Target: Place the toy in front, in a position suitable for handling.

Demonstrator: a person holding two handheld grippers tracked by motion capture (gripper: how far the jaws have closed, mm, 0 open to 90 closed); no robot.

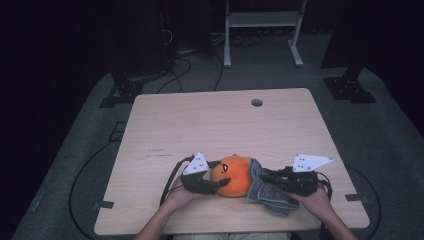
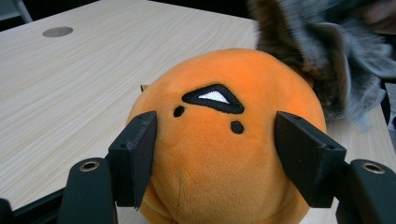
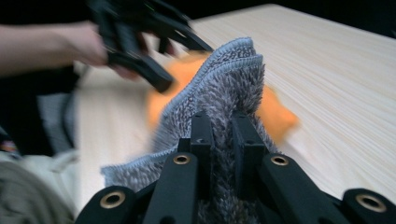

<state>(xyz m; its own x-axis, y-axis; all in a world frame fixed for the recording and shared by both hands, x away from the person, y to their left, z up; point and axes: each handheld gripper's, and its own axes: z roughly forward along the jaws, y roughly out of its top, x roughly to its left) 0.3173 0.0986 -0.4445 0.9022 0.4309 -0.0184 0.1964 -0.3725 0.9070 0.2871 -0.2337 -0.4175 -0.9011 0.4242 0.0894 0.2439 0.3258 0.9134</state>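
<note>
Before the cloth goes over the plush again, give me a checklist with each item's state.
1. Left tongs clamp the plush: ok, a pad presses into each side.
2. Right tongs hold the cloth: ok, shut on a fold of it.
3. Cloth reaches the plush: ok, its edge lies against the plush's side in the high view.
4. Plush sits on the table: ok, near the front edge.
5. Free cloth not caught under the plush: cannot tell, the bunch hides it.
6. Plush's far side bare of cloth: ok, its face shows uncovered.
</note>
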